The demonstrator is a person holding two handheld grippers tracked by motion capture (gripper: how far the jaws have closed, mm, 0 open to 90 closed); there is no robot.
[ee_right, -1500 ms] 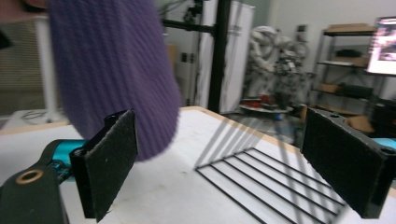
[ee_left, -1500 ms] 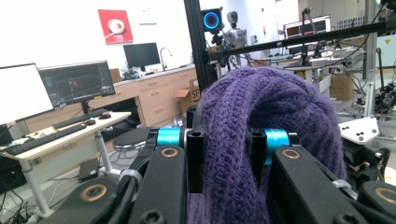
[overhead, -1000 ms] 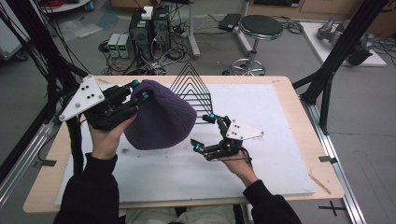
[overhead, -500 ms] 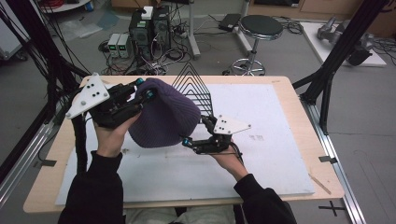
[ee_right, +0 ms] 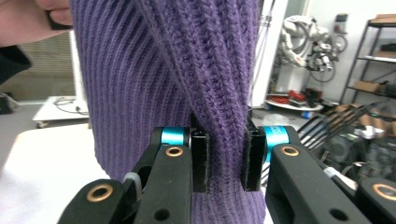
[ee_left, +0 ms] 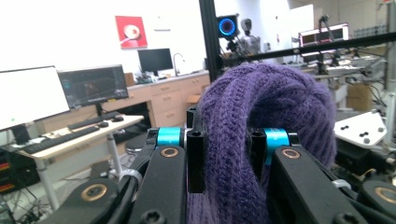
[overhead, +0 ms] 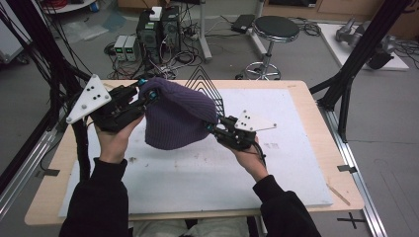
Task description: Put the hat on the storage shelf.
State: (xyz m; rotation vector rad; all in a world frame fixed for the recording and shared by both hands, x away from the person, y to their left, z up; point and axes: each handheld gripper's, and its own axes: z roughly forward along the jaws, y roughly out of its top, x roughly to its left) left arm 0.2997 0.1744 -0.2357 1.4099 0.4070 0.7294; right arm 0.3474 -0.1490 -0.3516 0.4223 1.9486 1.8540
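Note:
A purple knit beanie [overhead: 178, 116] hangs in the air above the white mat, stretched between both grippers. My left gripper [overhead: 147, 95] is shut on the hat's upper left edge; in the left gripper view the knit [ee_left: 243, 154] is bunched between the two black pads. My right gripper [overhead: 213, 126] has just closed on the hat's lower right edge, and in the right gripper view a thick fold of the purple knit [ee_right: 224, 140] is pinched between its pads [ee_right: 201, 161].
A black wire rack [overhead: 205, 89] stands on the mat behind the hat. The white mat [overhead: 207, 173] covers most of the wooden table [overhead: 326, 123]. Black frame posts [overhead: 356, 64] rise at both sides; a stool and electronics sit on the floor beyond.
The right gripper moved left and up to the hat's lower right edge and shut on it. The left gripper kept its hold; the hat now hangs lifted between both.

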